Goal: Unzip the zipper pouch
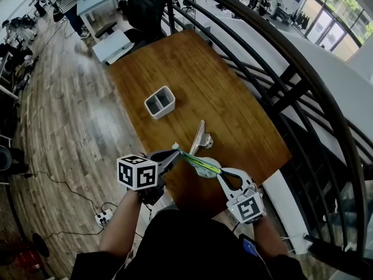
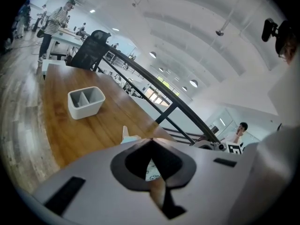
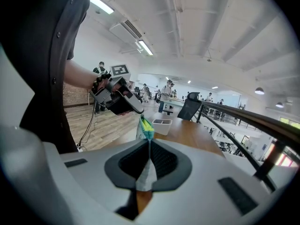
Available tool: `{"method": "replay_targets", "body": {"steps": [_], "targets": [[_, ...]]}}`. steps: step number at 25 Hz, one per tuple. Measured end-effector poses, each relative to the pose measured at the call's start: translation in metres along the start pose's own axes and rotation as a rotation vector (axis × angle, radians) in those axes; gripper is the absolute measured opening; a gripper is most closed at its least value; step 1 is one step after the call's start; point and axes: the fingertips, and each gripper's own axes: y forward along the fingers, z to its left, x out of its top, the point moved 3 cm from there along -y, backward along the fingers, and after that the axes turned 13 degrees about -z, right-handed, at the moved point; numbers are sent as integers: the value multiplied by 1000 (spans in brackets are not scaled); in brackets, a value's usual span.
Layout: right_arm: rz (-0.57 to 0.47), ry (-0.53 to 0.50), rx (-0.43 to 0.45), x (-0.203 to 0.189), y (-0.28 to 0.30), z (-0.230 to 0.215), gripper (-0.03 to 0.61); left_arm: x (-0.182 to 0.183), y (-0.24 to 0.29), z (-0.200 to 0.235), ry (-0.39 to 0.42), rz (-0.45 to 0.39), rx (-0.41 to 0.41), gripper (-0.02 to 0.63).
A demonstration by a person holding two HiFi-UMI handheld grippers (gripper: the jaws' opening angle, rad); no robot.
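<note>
Pouch [image 1: 198, 163] | pinched at both ends (above table [image 1: 233, 98]) | left gripper [image 1: 176, 152], right gripper [image 1: 221, 172]: fingers clamped on it

We observe the left gripper [image 1: 173, 153] and right gripper [image 1: 221, 172] each clamped on one end of the zipper pouch [image 1: 198, 163], held above the wooden table [image 1: 233, 109]; a white divided tray [image 1: 159, 102] sits beyond.
</note>
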Motion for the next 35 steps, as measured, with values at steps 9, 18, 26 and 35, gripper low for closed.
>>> {"method": "replay_targets", "body": {"steps": [9, 18, 26, 35], "targets": [[8, 7, -1, -6, -1, -1, 6, 2, -1, 6, 4, -6, 22, 14], [17, 13, -9, -11, -3, -4, 6, 7, -2, 13, -7, -16, 39, 14], [14, 70, -47, -14, -2, -11, 8, 11, -2, 12, -15, -27, 32, 15], [40, 101, -72, -27, -3, -15, 12, 2, -2, 4, -3, -19, -15, 38]]}}
